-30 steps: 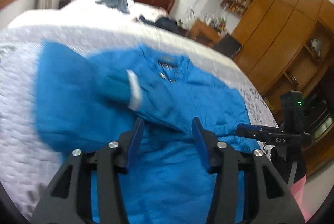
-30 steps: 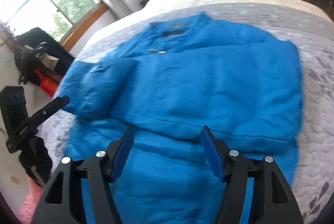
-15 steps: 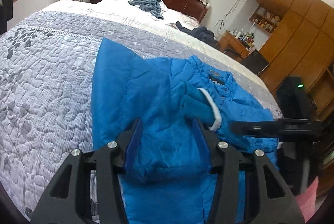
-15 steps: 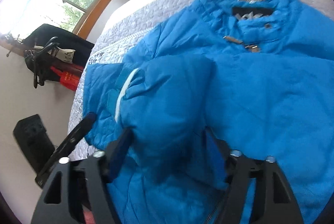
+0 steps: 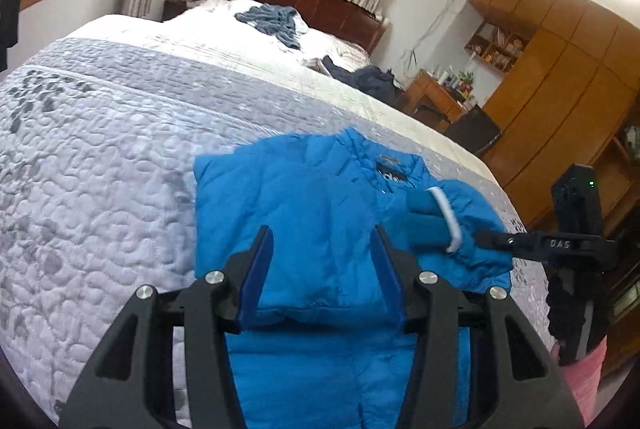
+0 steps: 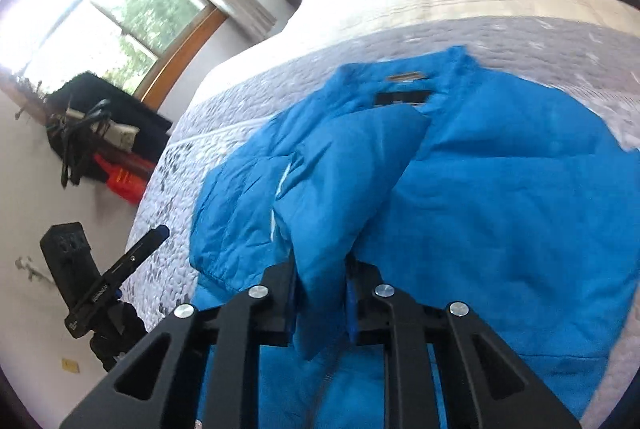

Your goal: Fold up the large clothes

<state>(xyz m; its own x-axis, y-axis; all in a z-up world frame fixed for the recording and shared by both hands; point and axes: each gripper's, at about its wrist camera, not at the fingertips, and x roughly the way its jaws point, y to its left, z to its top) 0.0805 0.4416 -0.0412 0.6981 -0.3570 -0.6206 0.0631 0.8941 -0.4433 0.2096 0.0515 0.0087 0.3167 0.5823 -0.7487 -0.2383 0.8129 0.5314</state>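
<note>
Quilted grey bed [image 5: 100, 149] carries everything — the right gripper [image 6: 320, 293] has its fingers pinching a fold of the blue jacket [image 6: 500, 209], likely to draw the sleeve [image 5: 436, 225] across the body, while the left gripper [image 5: 320, 273] hovers spread above the jacket's near side — ready to grip

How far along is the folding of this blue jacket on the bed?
Early stage. Done: the blue jacket lies spread on the quilt, and one sleeve is already folded across the chest. In hand: the right gripper is clamped on a fold of jacket fabric; the left gripper is open above the jacket. Left: the body isn't folded yet.
</note>
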